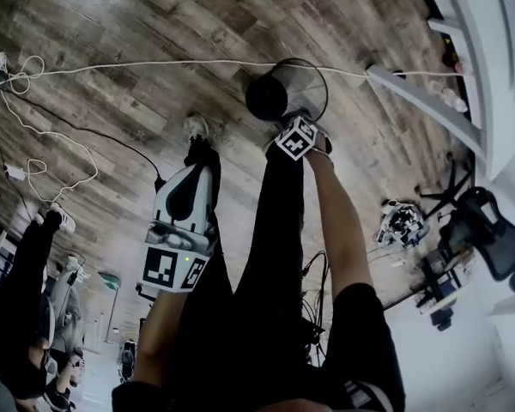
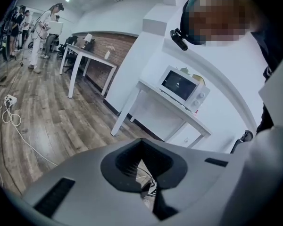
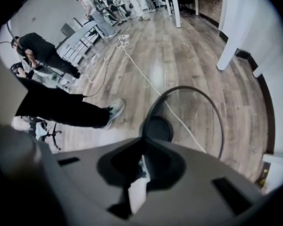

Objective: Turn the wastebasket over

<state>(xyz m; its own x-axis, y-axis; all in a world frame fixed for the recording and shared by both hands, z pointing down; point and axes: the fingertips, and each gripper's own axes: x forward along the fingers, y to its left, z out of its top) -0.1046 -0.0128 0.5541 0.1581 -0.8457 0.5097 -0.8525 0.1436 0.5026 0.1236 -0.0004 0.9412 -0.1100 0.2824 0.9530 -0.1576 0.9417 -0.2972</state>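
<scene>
Standing on a wooden floor [image 1: 154, 24], a person looked steeply down at a black mesh wastebasket [image 1: 266, 99] just ahead of their shoes. It appeared upright, with its mouth facing up. Its wide rim [image 3: 221, 126] circled a smaller dark base, so its long axis ran from the rim down to the floor. A white cable [image 1: 154, 65] crossed the floor by the basket.

The right claw [image 3: 142, 145] reached down to the near edge of the rim. Its 2 jaws were pressed together there, apparently pinching the rim. The basket's body and base lay directly beyond the claw tips.

The left claw [image 2: 141, 145] hung by the left leg, well apart from the basket. It pointed out at the room with its jaws pressed together on nothing.

Judging from this, the right arm was the 1 placed to tip the basket by lifting the rim over the base.
</scene>
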